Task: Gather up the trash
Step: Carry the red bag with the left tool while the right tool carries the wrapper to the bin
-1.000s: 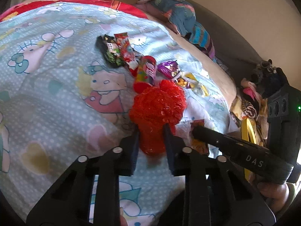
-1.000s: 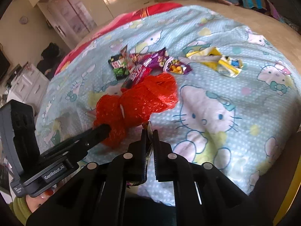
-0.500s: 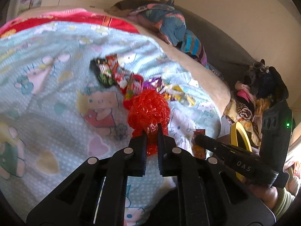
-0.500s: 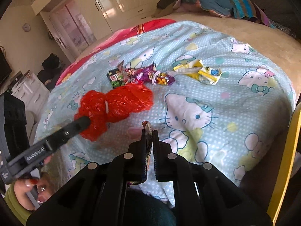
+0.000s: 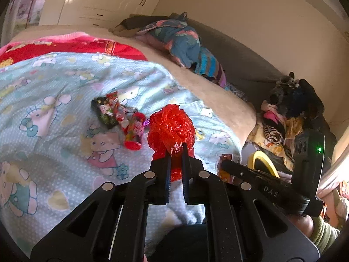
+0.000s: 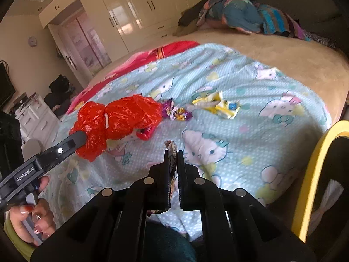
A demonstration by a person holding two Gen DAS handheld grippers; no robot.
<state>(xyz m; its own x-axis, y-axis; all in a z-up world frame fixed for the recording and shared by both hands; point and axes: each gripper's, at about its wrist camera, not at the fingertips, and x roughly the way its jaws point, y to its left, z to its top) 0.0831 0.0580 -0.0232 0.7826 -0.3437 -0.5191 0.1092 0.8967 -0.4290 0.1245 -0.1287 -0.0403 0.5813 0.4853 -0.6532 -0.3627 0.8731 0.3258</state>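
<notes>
Right wrist: left claw pinches red bag, long axis level; right claw clamps wrapper upright.

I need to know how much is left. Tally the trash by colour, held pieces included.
Red plastic bag, held: 1
Held wrapper: 1
Black-green wrapper: 1
Red wrappers: 2
Purple wrappers: 2
Yellow wrapper: 1, possibly two crumpled together
Total: 8
</notes>
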